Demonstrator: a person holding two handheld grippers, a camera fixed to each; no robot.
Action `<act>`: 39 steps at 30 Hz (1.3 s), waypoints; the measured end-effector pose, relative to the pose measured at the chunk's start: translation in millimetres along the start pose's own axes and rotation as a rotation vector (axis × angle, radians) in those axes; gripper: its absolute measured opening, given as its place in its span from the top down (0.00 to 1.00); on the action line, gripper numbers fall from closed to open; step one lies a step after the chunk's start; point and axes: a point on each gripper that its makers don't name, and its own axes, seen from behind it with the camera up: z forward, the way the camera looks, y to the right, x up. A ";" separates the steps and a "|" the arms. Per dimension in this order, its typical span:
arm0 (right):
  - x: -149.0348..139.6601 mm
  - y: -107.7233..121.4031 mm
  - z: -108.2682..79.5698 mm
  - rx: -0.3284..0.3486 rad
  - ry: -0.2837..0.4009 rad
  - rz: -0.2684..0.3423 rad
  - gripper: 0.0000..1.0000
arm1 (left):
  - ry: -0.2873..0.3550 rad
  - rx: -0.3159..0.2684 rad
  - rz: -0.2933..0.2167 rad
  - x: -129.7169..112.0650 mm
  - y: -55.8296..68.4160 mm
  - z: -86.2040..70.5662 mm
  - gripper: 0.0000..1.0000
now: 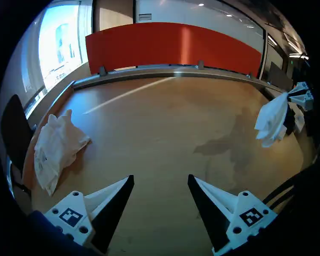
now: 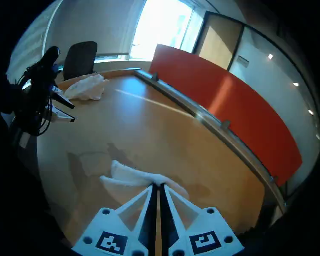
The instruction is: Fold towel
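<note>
- The left claw stood wide open and empty over the worktop.
- The right claw pinched the towel, which hung above the worktop.
- A crumpled towel lay well apart.

Left gripper and right gripper: white wedge fingers, black inner faces, square black-and-white markers, black cables lower right.

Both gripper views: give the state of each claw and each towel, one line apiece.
left claw: open, empty.
right claw: shut on the hanging towel.
hanging towel: bunched, dangling from the right claw.
second towel: crumpled on the table near its edge, not held.
</note>
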 end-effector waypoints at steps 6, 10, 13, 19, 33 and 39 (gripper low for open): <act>-2.9 29.7 -8.3 -0.031 -0.001 0.024 0.95 | 0.001 -0.002 0.007 2.0 3.1 0.7 0.07; -6.6 51.1 -13.0 -0.055 -0.004 0.038 0.95 | 0.001 -0.002 0.010 2.8 4.2 1.2 0.07; -10.7 67.7 -15.8 -0.074 -0.008 0.049 0.95 | -0.001 -0.001 0.011 2.9 4.6 1.7 0.06; -20.1 98.4 -19.2 -0.108 -0.019 0.071 0.95 | -0.005 0.002 0.016 3.6 4.9 3.0 0.06; -46.8 162.6 -18.9 -0.172 -0.066 0.096 0.95 | -0.012 0.011 0.023 7.5 4.6 6.2 0.07; -57.6 188.5 -18.6 -0.198 -0.088 0.104 0.95 | -0.015 0.014 0.025 8.0 5.8 6.9 0.06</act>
